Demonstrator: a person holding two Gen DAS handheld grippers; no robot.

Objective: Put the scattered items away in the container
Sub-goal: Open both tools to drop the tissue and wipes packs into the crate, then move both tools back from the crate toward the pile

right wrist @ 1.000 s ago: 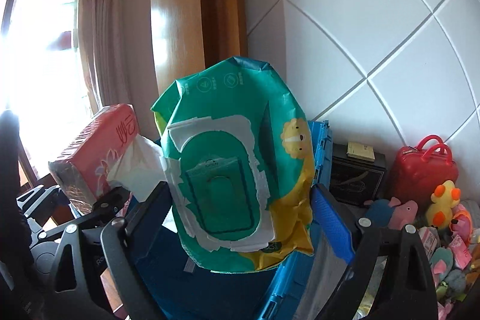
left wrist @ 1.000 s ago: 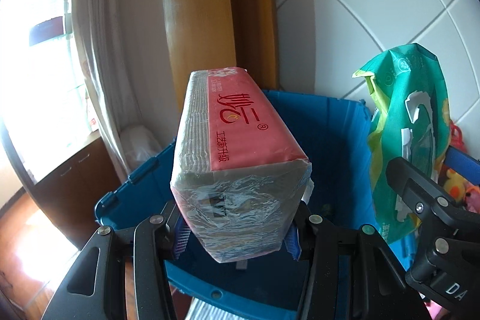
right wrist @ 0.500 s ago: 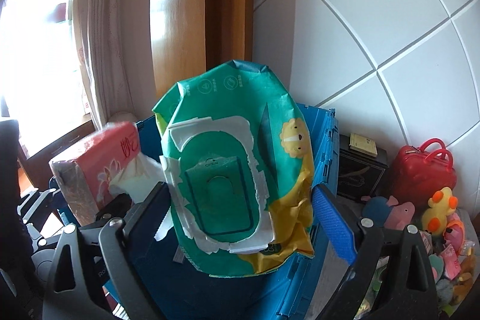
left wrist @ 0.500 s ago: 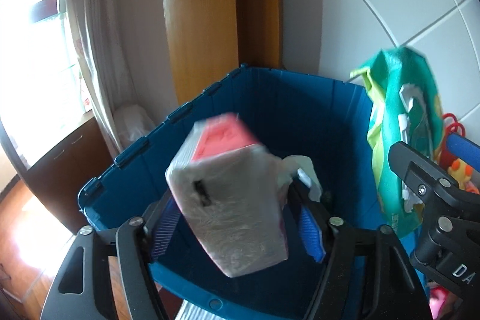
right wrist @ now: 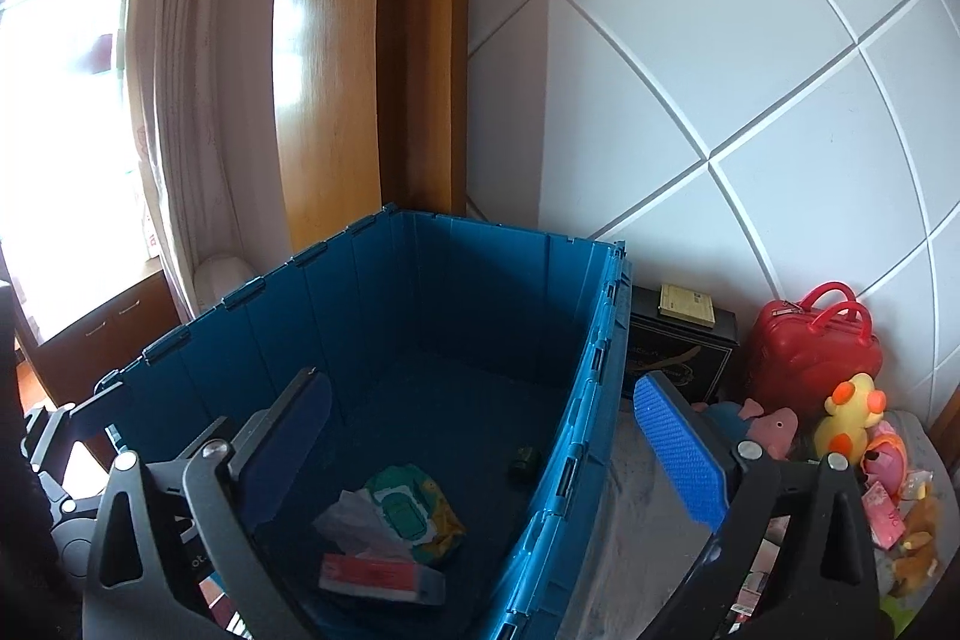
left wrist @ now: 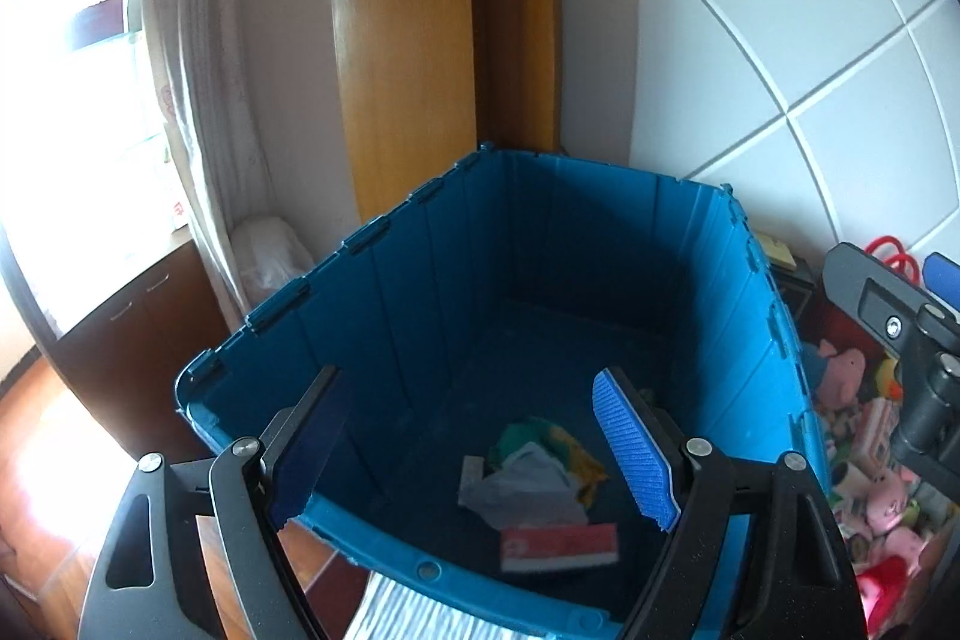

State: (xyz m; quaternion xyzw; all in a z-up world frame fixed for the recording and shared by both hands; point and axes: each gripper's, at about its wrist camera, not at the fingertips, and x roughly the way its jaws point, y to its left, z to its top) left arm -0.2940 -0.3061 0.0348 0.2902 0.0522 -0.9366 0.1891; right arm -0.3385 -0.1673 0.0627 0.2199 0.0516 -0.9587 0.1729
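Hovering above the blue container [left wrist: 600, 244], spread wide and gripping nothing: left tool [left wrist: 474, 454]. Likewise gaping and carrying nothing, straddling the container's right wall: right tool [right wrist: 486, 451]. Lying on the container floor, near the front: pink tissue pack [right wrist: 381, 577], touching the green wipes pack [right wrist: 414, 511] just behind it (crumpled white tissue [right wrist: 351, 517] poking out between them). Sitting apart near the right wall: a small dark object [right wrist: 524, 458], too small to identify. Resting outside, beside the container: red case [right wrist: 810, 352], yellow duck toy [right wrist: 849, 421].
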